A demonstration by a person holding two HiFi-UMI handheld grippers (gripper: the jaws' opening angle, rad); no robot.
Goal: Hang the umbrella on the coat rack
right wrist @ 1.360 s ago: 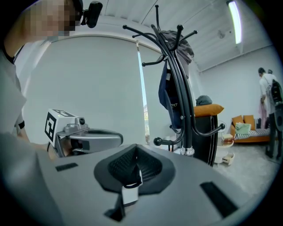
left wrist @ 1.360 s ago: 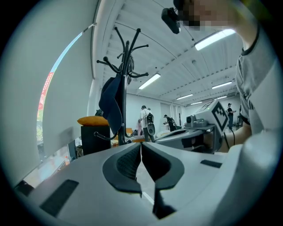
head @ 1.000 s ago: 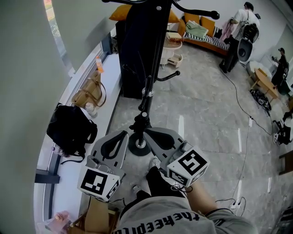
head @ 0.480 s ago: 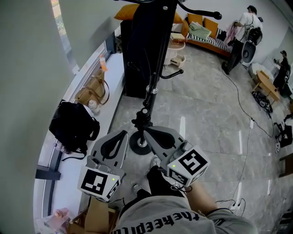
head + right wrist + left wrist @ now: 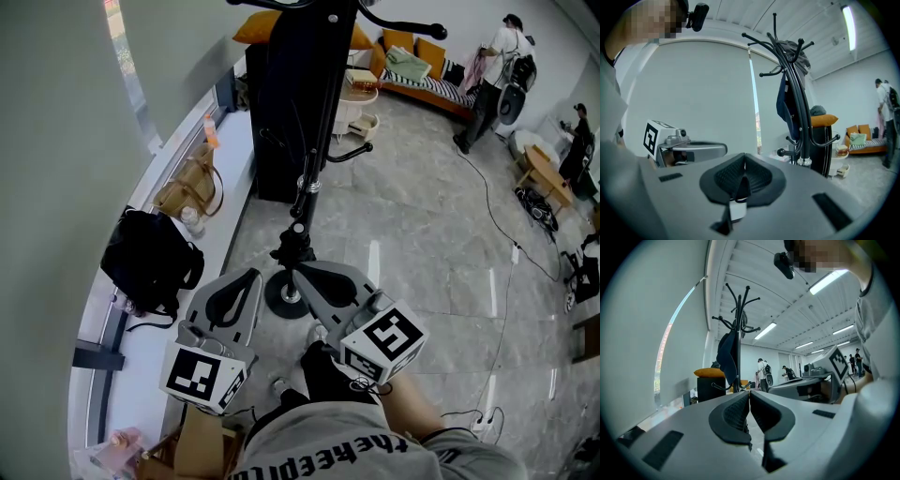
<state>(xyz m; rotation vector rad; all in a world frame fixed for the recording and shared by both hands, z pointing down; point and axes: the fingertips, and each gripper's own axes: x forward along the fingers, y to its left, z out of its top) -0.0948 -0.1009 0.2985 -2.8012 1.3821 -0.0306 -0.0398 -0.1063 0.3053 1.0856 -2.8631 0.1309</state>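
The black coat rack [image 5: 305, 187] stands straight ahead on a round base, its hooks spreading at the top [image 5: 739, 305] [image 5: 787, 47]. A dark blue folded umbrella [image 5: 725, 355] [image 5: 784, 105] hangs from an upper hook against the pole. My left gripper [image 5: 253, 275] [image 5: 749, 392] is shut and empty, held just short of the rack's base. My right gripper [image 5: 298, 270] [image 5: 744, 155] is shut beside it, its tip close to the pole. A small black strip and a white tag [image 5: 737, 211] show under its jaws; what they belong to I cannot tell.
A black bag [image 5: 145, 262] and a tan handbag [image 5: 187, 187] sit on the window ledge at left. A black cabinet [image 5: 277, 131] with an orange cushion stands behind the rack. A sofa [image 5: 422, 70], people [image 5: 492, 66] and floor cables [image 5: 497, 244] are at right.
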